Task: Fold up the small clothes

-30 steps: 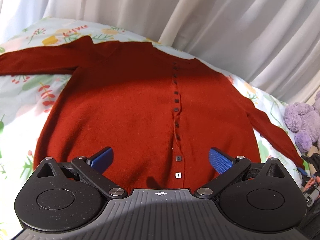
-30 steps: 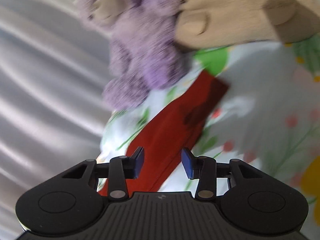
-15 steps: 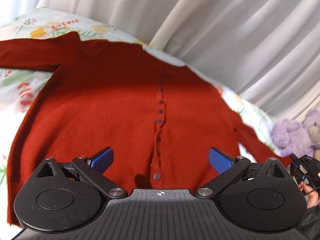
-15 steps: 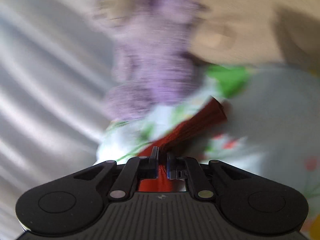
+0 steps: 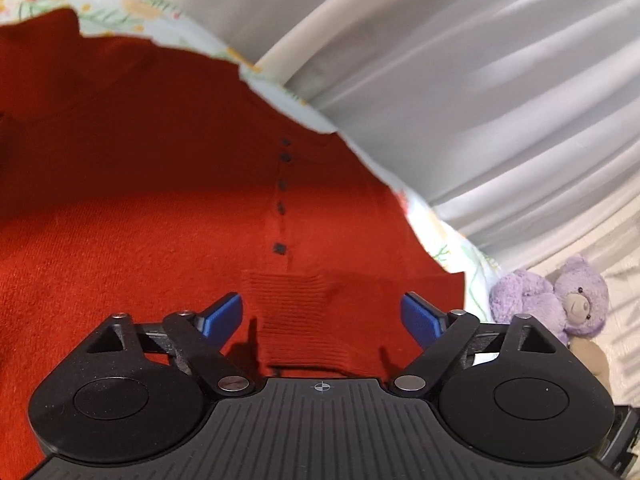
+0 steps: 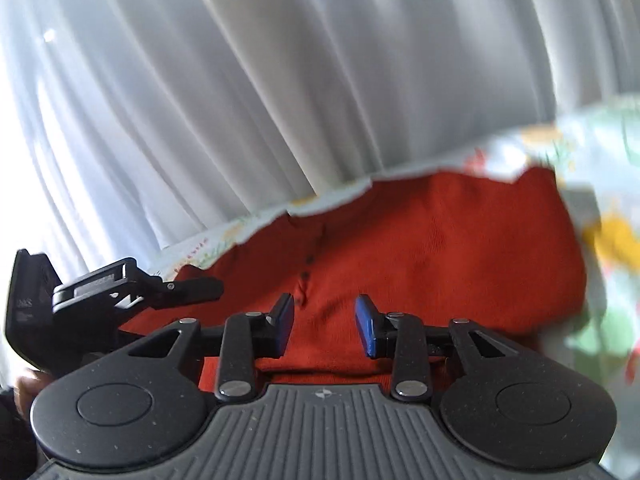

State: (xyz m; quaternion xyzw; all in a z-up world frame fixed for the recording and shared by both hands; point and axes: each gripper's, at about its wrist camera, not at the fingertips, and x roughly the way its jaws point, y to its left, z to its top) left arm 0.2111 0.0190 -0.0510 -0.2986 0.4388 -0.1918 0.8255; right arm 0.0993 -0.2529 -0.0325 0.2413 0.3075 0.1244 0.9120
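Behind both hand-held grippers we see the white curtain (image 6: 248, 80), pleated, filling the far side of each view. Below it, the floral bedsheet (image 5: 120, 12) shows as a thin strip past the garment, and wider off to the right of the right hand-held gripper. Ahead of and under both tools lies the red cardigan (image 5: 140, 200), spread flat on the bed, its dark button row (image 5: 282, 186) running away from the left tool. Just in front of the left hand-held gripper (image 5: 322, 316) we see a ribbed sleeve cuff (image 5: 296, 312) folded in over the body of the cardigan, lying between the blue pads (image 5: 222, 314) but not pinched; the jaws are wide and closing. Right hand-held gripper (image 6: 325, 326): jaws partly apart and opening, red knit beneath them, nothing gripped. To its left we see the black frame of the left tool over the cardigan. Far right of the left tool, off the garment, sits a purple teddy bear (image 5: 560, 300) against a beige plush (image 5: 592, 360).
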